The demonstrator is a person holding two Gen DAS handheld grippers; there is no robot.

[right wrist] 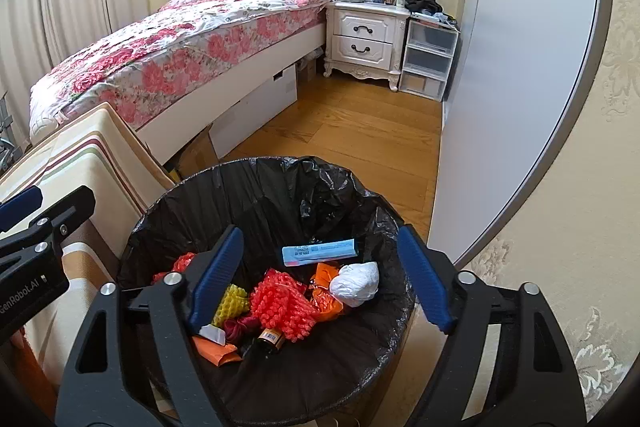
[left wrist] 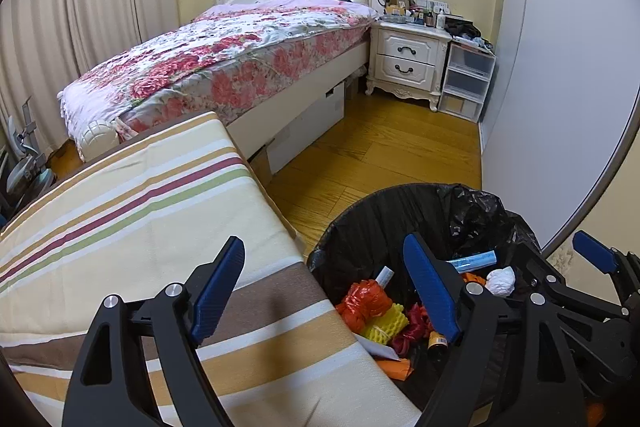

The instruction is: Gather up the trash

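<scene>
Lined trash bin (right wrist: 256, 195) below both grippers, one blue tube (right wrist: 318, 253) lying crosswise beyond right gripper (right wrist: 326, 281) fingers, one white wad (right wrist: 356, 283) between them, left gripper (left wrist: 326, 289) and right spread wide, empty.

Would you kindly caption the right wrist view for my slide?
Open right gripper above a black-lined bin holding wrappers and crumpled paper.

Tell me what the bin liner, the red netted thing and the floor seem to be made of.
Bin liner: thin black plastic film, glossy, judging by its crinkles and shiny folds.
Red netted thing: probably foam fruit netting, matte, with a soft open mesh.
Floor: wood or wood-look laminate, lightly glossy; plank seams and grain show, but which of the two cannot be told.
</scene>
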